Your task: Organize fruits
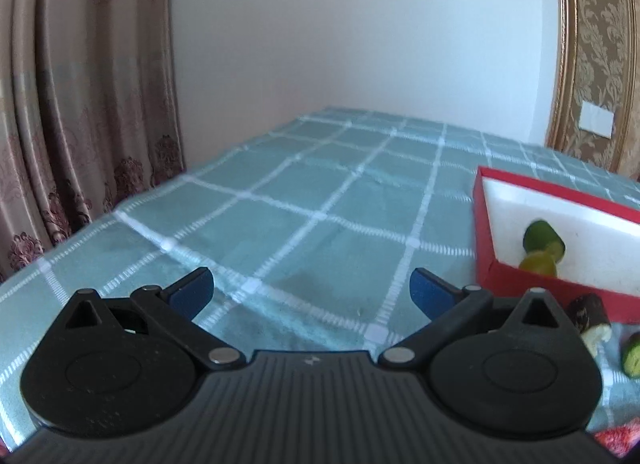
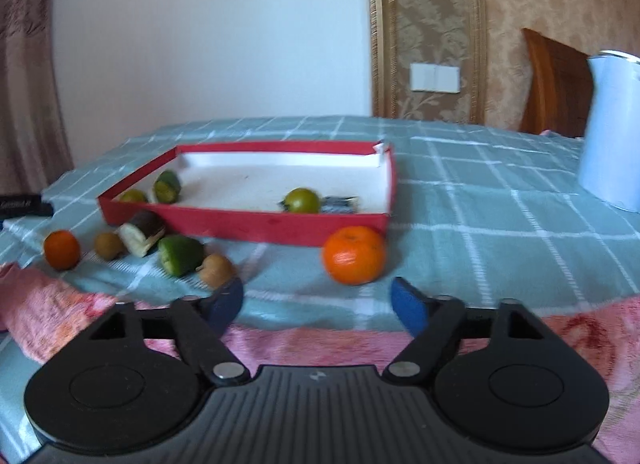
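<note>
Spread and empty, right gripper (image 2: 318, 300) lined up on the round orange mandarin (image 2: 354, 254) just outside the shallow red cardboard box with white lining (image 2: 248, 222).

Aimed low across the teal checked tablecloth (image 2: 500, 224), probably to pinch that mandarin and lift it over the near wall, beside the green citrus (image 2: 302, 200) already inside. Left gripper (image 1: 312, 292) also spread, holding nothing, parked clear of the box.
</note>
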A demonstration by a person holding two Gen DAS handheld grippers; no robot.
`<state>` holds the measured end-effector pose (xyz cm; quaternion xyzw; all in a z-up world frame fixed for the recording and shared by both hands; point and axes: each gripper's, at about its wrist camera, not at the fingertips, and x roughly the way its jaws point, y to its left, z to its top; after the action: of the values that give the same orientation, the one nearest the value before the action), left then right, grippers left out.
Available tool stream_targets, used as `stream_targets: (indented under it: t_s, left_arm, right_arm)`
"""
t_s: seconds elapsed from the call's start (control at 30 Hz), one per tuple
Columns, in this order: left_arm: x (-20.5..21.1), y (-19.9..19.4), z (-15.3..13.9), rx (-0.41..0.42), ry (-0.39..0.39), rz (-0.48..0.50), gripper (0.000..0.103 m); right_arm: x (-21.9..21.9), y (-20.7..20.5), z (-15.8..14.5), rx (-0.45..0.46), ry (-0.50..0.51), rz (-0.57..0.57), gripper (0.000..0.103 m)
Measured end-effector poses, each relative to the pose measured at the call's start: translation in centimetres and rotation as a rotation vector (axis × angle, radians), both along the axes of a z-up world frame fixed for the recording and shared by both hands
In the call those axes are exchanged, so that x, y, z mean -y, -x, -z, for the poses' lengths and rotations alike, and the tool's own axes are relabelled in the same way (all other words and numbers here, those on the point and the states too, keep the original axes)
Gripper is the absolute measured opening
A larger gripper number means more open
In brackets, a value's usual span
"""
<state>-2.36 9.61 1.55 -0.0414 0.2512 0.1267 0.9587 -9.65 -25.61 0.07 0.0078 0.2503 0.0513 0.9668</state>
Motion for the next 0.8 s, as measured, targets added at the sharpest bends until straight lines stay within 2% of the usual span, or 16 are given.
stream_targets:
  t_s: [0.03,0.23,0.53,0.8]
  left_arm:
    - [0.1,-0.1,0.1,-0.013,0.003,0.017,0.103]
    - [-0.1,-0.1,0.3,-0.014,0.019,0.04,0.103]
    - [-1.3,-0.3,0.5,-0.03,0.101,0.034,0.103]
    - [-1.1,-0.3,0.5,-0.03,0.088,0.036,0.103]
  right_arm:
    - [-0.5,-0.2,-0.1,-0.007,0.012,-0.02,0.051]
    - [-3.2,-0.8,-1.0,0.016,0.059,-0.11,0.051]
    - [-4.7,-3.3,-0.6,-0.032,0.096,-0.151,0.051]
    - [-4.8,-4.6,0.5,-0.075,0.089,-0.16,0.051]
